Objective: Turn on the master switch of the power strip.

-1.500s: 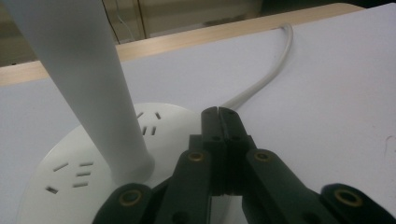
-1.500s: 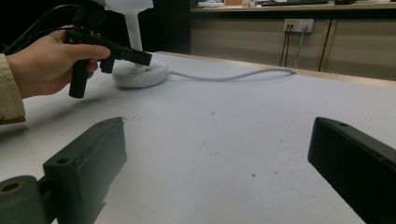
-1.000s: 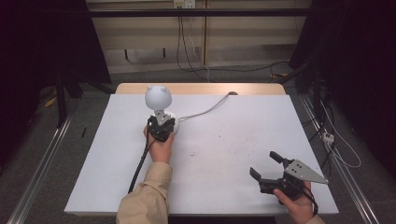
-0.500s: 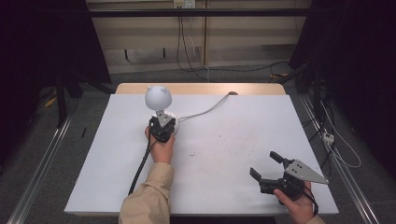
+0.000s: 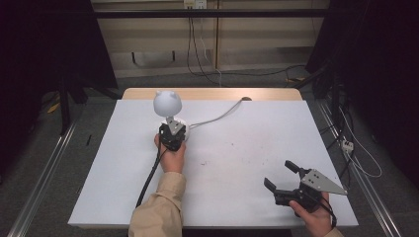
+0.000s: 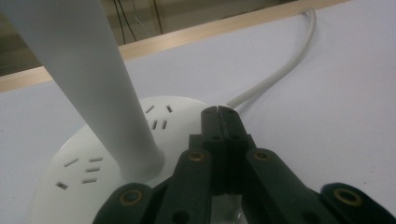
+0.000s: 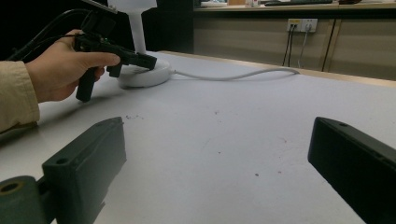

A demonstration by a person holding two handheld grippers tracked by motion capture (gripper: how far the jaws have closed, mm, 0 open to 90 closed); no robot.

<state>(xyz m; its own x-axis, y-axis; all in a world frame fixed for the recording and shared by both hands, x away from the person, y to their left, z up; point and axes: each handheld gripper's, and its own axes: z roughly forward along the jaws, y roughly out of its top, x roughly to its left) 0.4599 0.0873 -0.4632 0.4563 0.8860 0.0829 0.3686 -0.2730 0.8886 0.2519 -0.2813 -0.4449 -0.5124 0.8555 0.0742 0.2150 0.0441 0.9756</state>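
On lamp base (image 6: 93,154), table centre-left: left gripper (image 6: 218,112) jaws pressed together, nothing between, tips resting on base just right of white stem (image 6: 88,70). Cord (image 5: 217,117) runs toward 1 o'clock. Right gripper (image 5: 279,177), 4 o'clock corner of table (image 5: 257,148), jaws wide apart, idle. Step, judged: pressing base switch. Next: lift straight off, keep lamp steady.

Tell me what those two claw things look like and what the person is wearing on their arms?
Both are black. The left gripper has two straight jaws with brass-coloured rivets, and a black cable trails from it. The right gripper has two blocky jaws, a grey three-cornered plate on top and a black cable by the wrist. The person wears a tan sleeve with a cuff.
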